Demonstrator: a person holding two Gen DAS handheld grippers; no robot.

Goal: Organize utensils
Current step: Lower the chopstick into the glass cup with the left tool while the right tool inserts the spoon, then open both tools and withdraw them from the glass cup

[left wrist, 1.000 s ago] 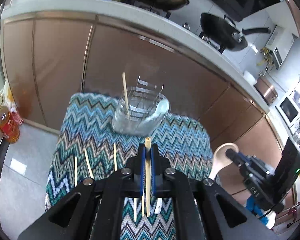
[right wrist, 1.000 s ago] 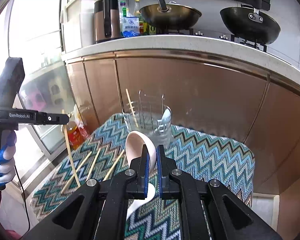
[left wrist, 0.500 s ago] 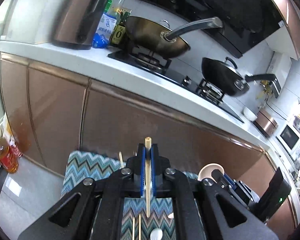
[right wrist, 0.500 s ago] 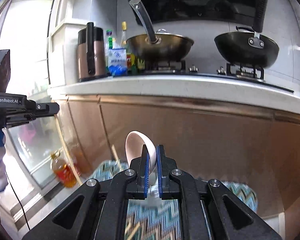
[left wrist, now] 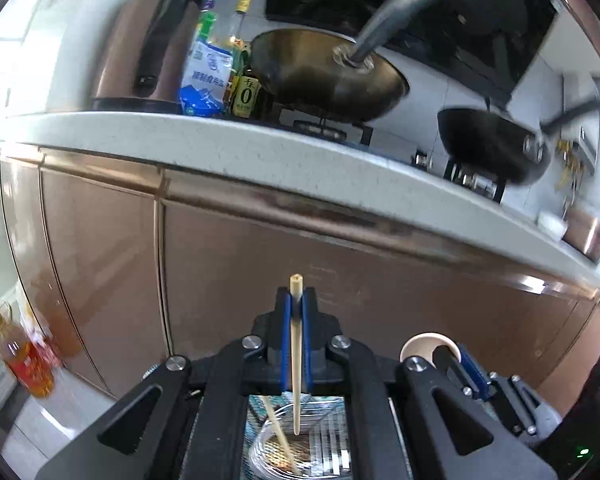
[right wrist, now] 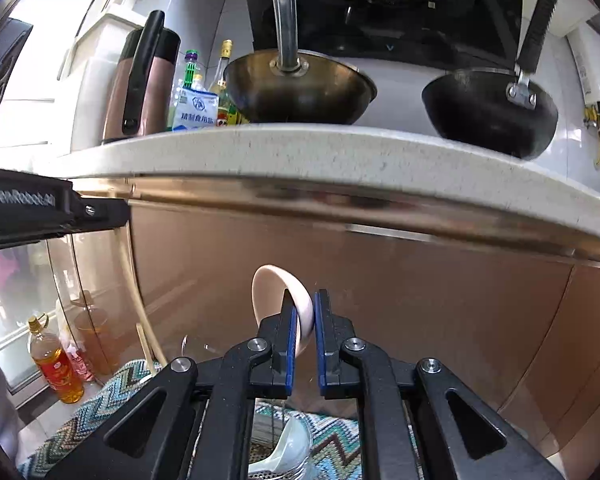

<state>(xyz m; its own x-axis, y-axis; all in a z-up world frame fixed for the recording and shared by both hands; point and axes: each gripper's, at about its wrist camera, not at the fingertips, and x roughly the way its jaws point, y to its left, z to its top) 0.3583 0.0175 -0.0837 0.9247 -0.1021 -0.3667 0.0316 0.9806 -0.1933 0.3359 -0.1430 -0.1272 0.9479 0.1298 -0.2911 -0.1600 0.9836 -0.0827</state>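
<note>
Chopstick [left wrist: 296, 344] stands upright, pinched between the narrow blue pads of the left tool [left wrist: 296, 300], its lower tip hanging over the open mouth of the clear glass holder [left wrist: 284, 446], where a second chopstick [left wrist: 278, 432] leans. Open air separates the tool from the brown cabinet doors [left wrist: 100, 264] ahead, under the pale countertop edge [left wrist: 260, 160]. To the right, the right tool [right wrist: 302, 304] clamps a white spoon [right wrist: 280, 292], bowl up. Below it another white spoon [right wrist: 288, 448] rests in the holder, on the zigzag cloth [right wrist: 100, 400].
</note>
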